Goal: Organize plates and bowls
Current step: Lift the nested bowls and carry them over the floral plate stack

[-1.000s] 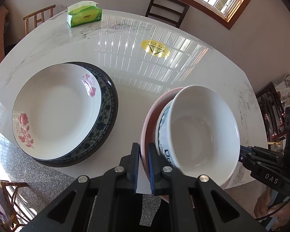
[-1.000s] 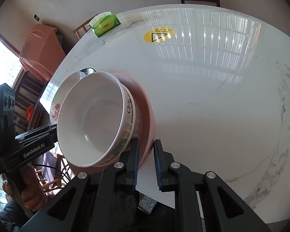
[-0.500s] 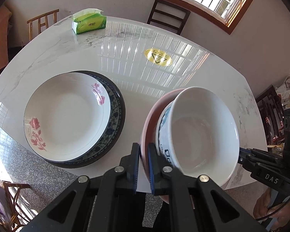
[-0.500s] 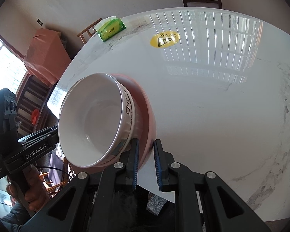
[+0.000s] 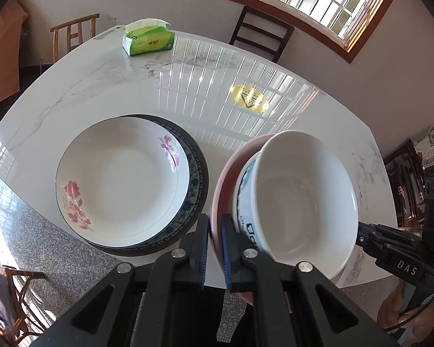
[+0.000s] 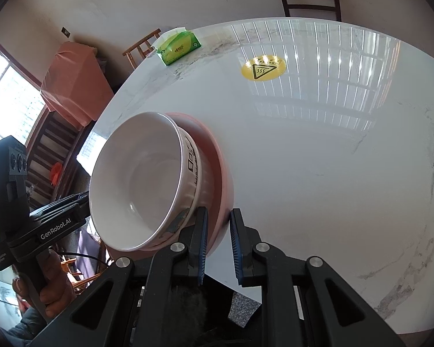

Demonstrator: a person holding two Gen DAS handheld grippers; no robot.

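A white bowl (image 5: 301,202) with blue markings sits nested in a pink bowl (image 5: 230,170). My left gripper (image 5: 215,238) is shut on the pink bowl's left rim. My right gripper (image 6: 219,232) is shut on the pink bowl (image 6: 220,170) at its opposite rim, with the white bowl (image 6: 139,182) inside it. Both hold the pair in the air above the table's front edge. To the left, a white plate (image 5: 121,179) with pink roses lies on a dark blue patterned plate (image 5: 198,179) on the white marble table (image 5: 101,86).
A green tissue pack (image 5: 147,42) lies at the table's far left. A yellow warning sticker (image 5: 248,98) marks the table's middle. Chairs stand beyond the far edge (image 5: 260,37) and at the left (image 5: 72,37). Dark wooden furniture (image 5: 405,182) stands on the right.
Both grippers have risen and drawn back with the stacked bowls, so more of the table and room shows. The plates have not moved.
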